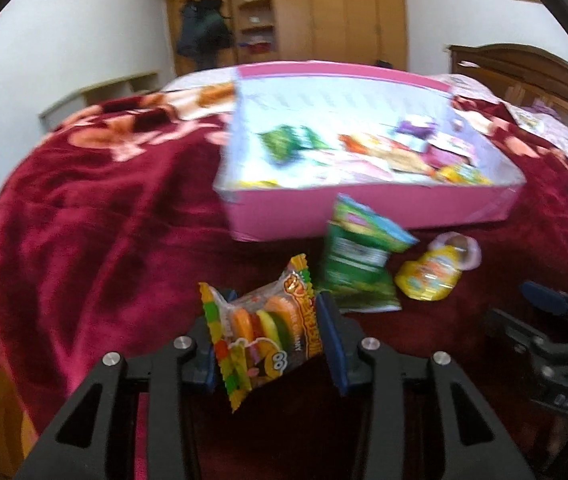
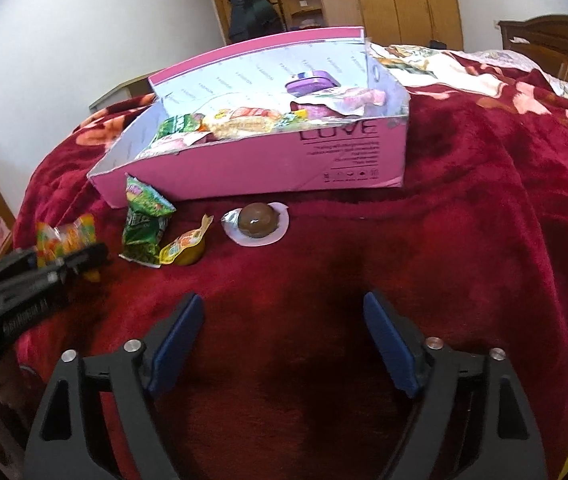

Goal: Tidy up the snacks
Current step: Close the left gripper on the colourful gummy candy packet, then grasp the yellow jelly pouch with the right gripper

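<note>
My left gripper [image 1: 272,312] is shut on a clear gummy burger packet [image 1: 262,332], held just above the red blanket. From the right wrist view the same packet [image 2: 64,240] shows in the left gripper [image 2: 72,256] at the far left. A green snack bag [image 2: 144,224], a yellow jelly cup [image 2: 186,248] and a brown chocolate cup [image 2: 258,222] lie in front of the pink box [image 2: 244,168], which holds several snacks. My right gripper [image 2: 284,304] stands open over bare blanket, nothing between its blue pads [image 2: 178,340].
The red floral blanket [image 2: 464,220] covers the whole bed. A wooden wardrobe [image 1: 324,12] with dark clothes hanging stands behind the bed, and a wooden headboard [image 2: 552,40] lies at the right. The right gripper [image 1: 544,304] sits close beside the left one.
</note>
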The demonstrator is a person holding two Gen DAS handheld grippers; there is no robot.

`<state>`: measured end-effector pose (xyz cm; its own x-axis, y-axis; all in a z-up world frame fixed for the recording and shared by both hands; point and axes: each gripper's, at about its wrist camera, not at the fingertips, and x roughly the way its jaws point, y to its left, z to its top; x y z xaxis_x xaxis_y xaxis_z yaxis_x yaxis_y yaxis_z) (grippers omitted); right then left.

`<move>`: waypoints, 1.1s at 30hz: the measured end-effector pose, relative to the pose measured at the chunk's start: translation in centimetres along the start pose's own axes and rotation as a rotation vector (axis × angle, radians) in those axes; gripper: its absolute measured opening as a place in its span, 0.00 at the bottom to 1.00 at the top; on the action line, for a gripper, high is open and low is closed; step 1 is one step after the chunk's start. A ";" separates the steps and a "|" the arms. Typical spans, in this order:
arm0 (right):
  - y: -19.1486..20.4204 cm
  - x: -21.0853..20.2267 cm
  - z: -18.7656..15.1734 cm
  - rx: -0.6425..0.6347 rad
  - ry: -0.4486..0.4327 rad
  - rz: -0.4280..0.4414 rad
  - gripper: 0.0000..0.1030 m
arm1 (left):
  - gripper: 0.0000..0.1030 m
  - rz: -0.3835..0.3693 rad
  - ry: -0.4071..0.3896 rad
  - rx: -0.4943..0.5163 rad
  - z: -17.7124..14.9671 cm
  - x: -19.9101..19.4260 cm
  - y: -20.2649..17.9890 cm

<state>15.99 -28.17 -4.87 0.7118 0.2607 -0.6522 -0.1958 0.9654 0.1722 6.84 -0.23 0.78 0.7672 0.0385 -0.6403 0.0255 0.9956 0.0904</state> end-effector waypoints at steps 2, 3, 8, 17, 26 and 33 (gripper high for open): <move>0.4 -0.3 -0.1 -0.014 -0.011 -0.011 0.82 | 0.42 0.006 0.010 -0.035 0.0 0.4 1.1; 0.7 -0.3 -0.1 -0.022 -0.014 -0.015 0.82 | 0.42 -0.001 0.020 -0.065 0.0 0.7 1.8; 2.4 -0.7 0.1 -0.059 -0.032 0.039 0.82 | 0.42 -0.025 0.048 -0.147 -0.6 2.0 3.7; 5.8 1.7 1.5 -0.095 0.005 0.142 0.73 | 0.43 -0.053 0.030 -0.163 -1.1 2.4 3.9; 6.6 4.1 2.5 -0.048 0.040 0.140 0.64 | 0.43 -0.070 0.020 -0.173 -1.3 2.6 4.1; 5.8 4.3 2.4 -0.009 0.023 0.155 0.57 | 0.43 -0.070 0.013 -0.170 -1.5 2.5 4.0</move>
<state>19.54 -21.47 -4.86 0.6566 0.4065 -0.6354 -0.3080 0.9134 0.2661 7.95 4.00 -1.58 0.7591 -0.0313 -0.6502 -0.0310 0.9960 -0.0842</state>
